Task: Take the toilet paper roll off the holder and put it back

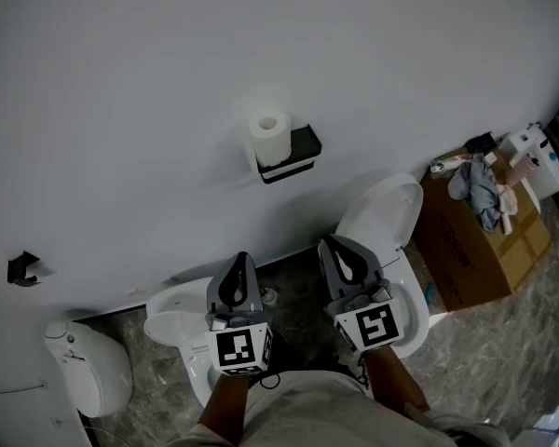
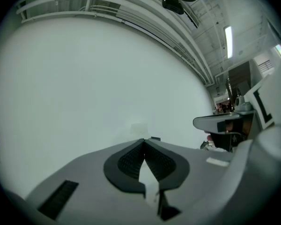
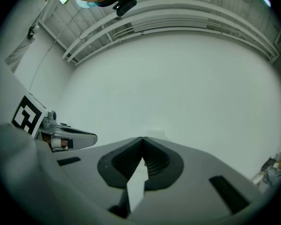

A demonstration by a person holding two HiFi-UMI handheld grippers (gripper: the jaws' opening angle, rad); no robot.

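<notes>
White toilet paper roll (image 1: pixel 269 137) stands upright on the black holder (image 1: pixel 298 149) on the wall in the head view, well apart from both grippers. Light and crushable, it likely wants a gentle pinch across its sides. The left gripper view shows the left gripper (image 2: pixel 144 142) closed on nothing; the right gripper view shows the right gripper (image 3: pixel 142 139) likewise.

Left gripper (image 1: pixel 241 259), right gripper (image 1: pixel 327 244): grey shells, black ribbed fingers (image 2: pixel 126 162), white cube (image 1: pixel 241 348) with black square markers on each. Pale grey garment (image 1: pixel 307 408) at lower edge.
</notes>
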